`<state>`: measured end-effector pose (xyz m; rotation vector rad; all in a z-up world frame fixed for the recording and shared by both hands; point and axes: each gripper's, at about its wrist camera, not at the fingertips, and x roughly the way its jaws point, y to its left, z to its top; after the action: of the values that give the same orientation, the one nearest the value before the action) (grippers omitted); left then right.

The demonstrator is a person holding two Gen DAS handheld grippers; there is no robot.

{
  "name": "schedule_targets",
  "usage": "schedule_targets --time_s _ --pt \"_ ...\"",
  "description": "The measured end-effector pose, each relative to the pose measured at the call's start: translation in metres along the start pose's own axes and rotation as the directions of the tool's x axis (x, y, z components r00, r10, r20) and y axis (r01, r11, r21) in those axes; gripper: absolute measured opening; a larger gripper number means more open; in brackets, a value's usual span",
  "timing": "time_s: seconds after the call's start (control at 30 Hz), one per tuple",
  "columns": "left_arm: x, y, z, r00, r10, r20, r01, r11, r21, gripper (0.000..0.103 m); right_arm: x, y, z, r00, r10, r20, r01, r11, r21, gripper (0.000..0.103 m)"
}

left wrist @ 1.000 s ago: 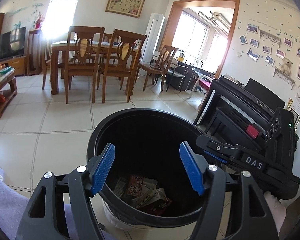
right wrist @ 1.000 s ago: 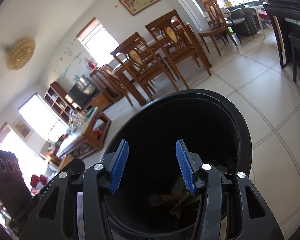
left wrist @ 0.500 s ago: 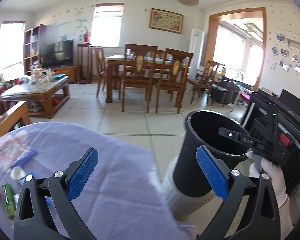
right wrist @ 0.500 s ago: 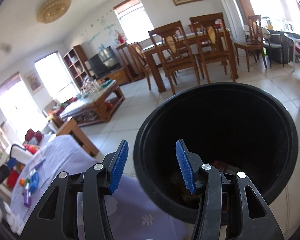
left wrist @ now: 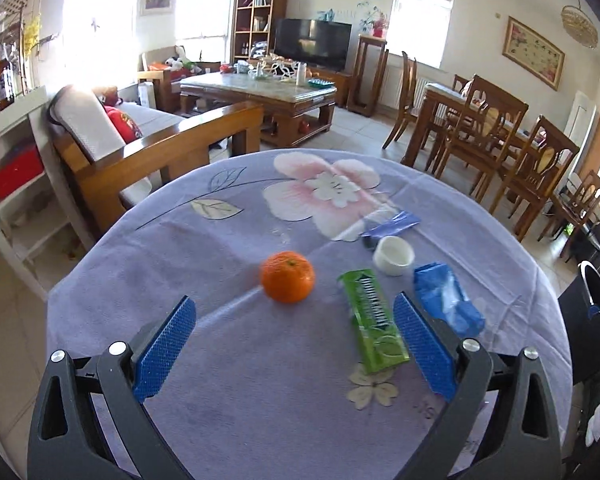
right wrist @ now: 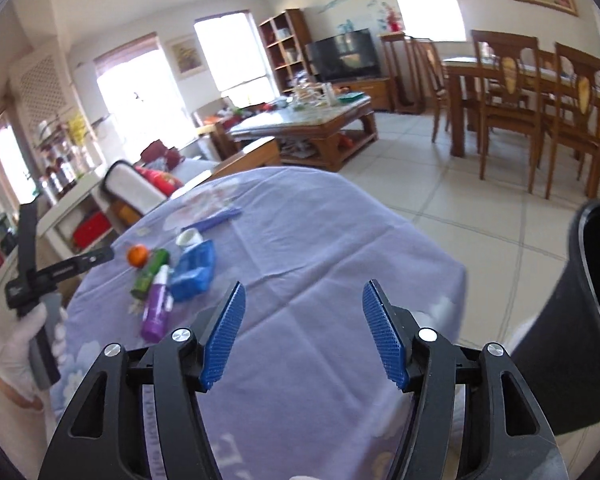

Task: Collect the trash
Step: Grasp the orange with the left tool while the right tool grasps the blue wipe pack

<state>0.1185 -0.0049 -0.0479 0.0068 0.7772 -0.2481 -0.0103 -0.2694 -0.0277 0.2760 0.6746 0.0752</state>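
Both claws are back over the table [left wrist: 236, 380] to look for more trash. The left claw [left wrist: 294, 346] is wide open and holds nothing. The right claw [right wrist: 302, 332] has just been opening and is empty too. The green pack [left wrist: 374, 320] lies flat, just right of the orange [left wrist: 287, 276]. Its long side runs from 11 to 5 o'clock. I think the left claw should go down over its thin sides and pinch. The bin [right wrist: 580, 320] waits at 3 o'clock.

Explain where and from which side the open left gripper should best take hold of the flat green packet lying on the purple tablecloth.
Probably across its narrow width, near the middle. The green packet lies flat, its long axis running away from the left gripper, so come down from above with one finger on each long edge. Mind the blue wrapper close on its right and the orange on its left.
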Motion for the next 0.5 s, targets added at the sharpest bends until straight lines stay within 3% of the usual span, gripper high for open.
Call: schedule_targets --time_s 0.23,0.43,0.5 --pt "0.02 0.021 0.006 0.999 -0.015 -0.034 0.014 1.0 -0.013 0.098 0.064 0.089 0.022 0.993 0.054 -0.104 -0.064 0.993 -0.096 0.061" --pt "0.032 0.025 0.008 0.997 -0.022 -0.069 0.023 1.0 0.02 0.096 0.101 0.123 0.035 0.989 0.02 -0.149 -0.04 0.99 -0.133 0.061" --pt "0.036 0.026 0.006 0.996 -0.007 -0.084 0.009 1.0 0.028 0.087 0.115 0.127 0.037 0.986 0.002 -0.169 -0.027 0.989 -0.146 0.061"
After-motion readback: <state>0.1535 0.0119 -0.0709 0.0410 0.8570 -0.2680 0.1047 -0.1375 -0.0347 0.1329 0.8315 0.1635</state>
